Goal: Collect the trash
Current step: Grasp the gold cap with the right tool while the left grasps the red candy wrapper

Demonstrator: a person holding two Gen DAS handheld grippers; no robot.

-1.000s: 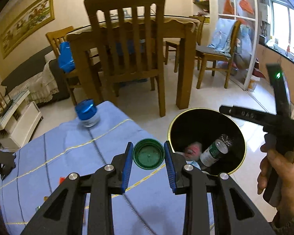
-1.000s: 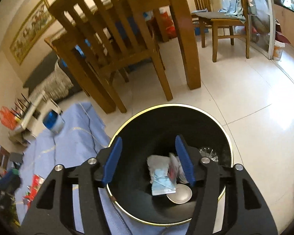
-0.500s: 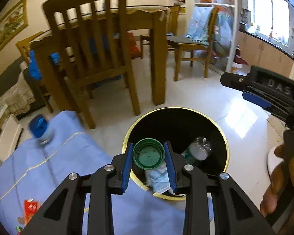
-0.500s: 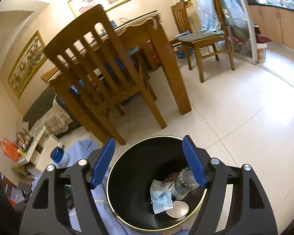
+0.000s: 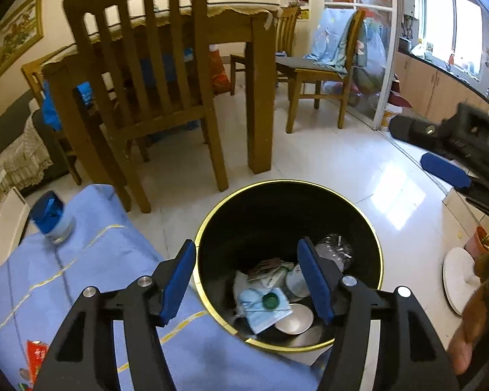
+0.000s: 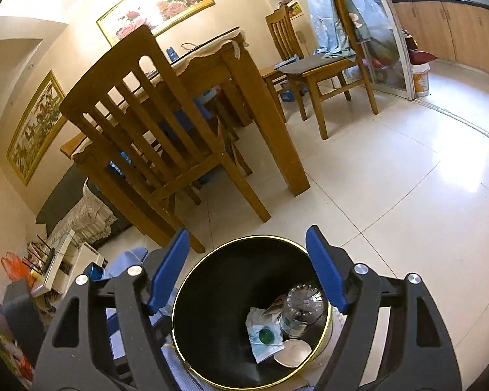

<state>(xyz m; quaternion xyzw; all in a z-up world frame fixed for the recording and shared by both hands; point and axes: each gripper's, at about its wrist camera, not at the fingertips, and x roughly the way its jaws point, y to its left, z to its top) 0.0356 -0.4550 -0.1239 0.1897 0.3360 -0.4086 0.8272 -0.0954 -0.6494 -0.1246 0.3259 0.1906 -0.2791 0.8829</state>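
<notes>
A black trash bin with a gold rim [image 5: 368,228] [image 6: 192,277] stands on the floor beside the blue-clothed table. My left gripper [image 5: 249,280] is open and empty above the bin. A green lid [image 5: 270,300] [image 6: 266,336] lies inside on a blue face mask [image 5: 264,312], with a clear plastic bottle [image 5: 334,251] [image 6: 301,308] and a round silver lid [image 5: 295,319]. My right gripper [image 6: 249,275] is open and empty, held higher above the bin; it shows at the right edge of the left wrist view [image 5: 445,169].
A blue-capped jar [image 5: 50,216] stands on the blue tablecloth [image 5: 91,267], and a red wrapper [image 5: 36,358] lies near its front left. A wooden chair [image 5: 153,97] and dining table [image 5: 257,97] stand behind the bin. A white round object [image 5: 459,280] lies on the floor at right.
My left gripper carried the green lid from over the table to over the bin, then opened; the lid now lies in the bin. My right gripper rose and tilted up.
</notes>
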